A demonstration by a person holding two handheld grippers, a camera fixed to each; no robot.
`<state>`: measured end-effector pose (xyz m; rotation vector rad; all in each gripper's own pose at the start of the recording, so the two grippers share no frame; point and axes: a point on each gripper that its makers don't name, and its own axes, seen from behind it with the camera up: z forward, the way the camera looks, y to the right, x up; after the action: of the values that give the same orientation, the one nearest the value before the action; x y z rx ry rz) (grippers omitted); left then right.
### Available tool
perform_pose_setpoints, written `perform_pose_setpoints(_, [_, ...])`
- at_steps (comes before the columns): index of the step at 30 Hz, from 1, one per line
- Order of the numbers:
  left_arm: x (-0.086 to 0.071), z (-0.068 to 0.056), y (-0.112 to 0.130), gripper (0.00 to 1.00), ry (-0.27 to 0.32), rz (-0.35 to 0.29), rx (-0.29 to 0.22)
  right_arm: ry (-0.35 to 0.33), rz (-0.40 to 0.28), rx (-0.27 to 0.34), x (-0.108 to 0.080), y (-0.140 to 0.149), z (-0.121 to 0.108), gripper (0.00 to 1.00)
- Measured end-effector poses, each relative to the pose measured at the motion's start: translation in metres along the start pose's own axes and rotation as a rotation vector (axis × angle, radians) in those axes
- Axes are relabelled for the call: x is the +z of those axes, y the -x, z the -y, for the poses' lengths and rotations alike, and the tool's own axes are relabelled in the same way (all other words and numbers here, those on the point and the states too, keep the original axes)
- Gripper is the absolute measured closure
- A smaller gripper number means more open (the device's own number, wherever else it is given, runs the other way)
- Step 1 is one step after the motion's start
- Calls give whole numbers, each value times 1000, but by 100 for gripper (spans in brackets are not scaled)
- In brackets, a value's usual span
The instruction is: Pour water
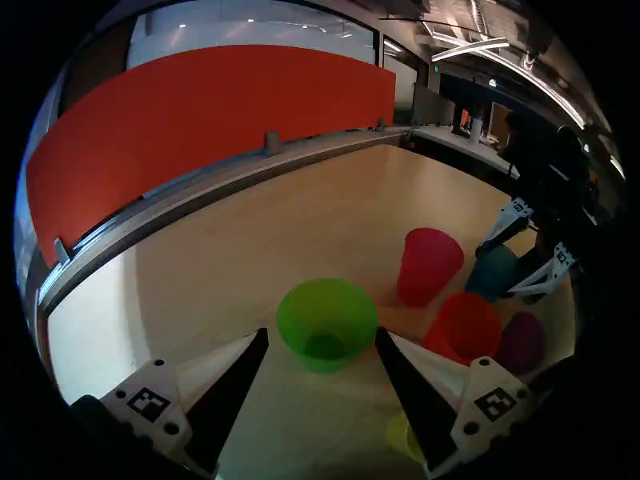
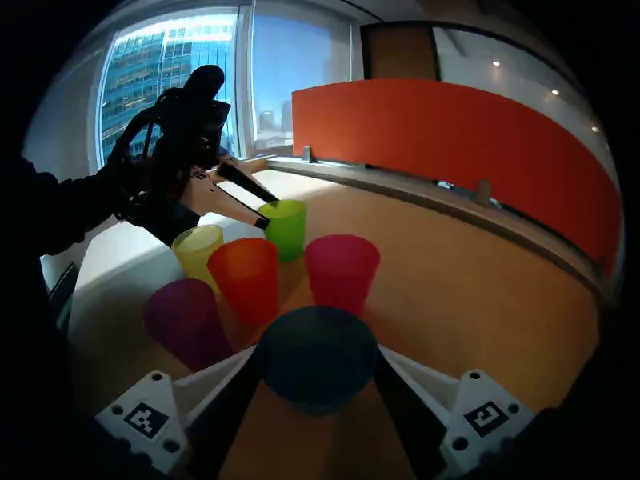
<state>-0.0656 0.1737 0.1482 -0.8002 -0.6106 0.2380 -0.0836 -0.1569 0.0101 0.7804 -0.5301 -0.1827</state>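
A green cup stands upright on the wooden table, right between the fingertips of my left gripper. That gripper is open, with a thin gap at the left fingertip. From the right gripper view, the left gripper straddles the green cup. My right gripper is shut on a dark teal cup, whose sides meet both fingers. In the left gripper view, the right gripper holds the teal cup. No water is visible in any cup.
A red cup, an orange cup, a purple cup and a yellow cup cluster between the two grippers. An orange partition runs along the table's far edge. A person's dark sleeve holds the left gripper.
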Motion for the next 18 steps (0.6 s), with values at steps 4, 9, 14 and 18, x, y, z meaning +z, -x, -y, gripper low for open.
perform_pose_setpoints(4, [5, 0, -1, 0, 6, 6, 1, -1, 0, -2, 0, 0, 0, 7])
perform_pose_setpoints(9, [11, -2, -2, 0, 7, 12, 12, -2, 0, -2, 0, -1, 0, 7])
perform_pose_setpoints(14, [14, -3, -3, 0, 10, 13, 18, -2, 0, -2, 0, -1, 0, 7])
perform_pose_setpoints(18, [15, -3, -3, 2, 11, 14, 12, -2, 0, -3, 0, 0, 0, 7])
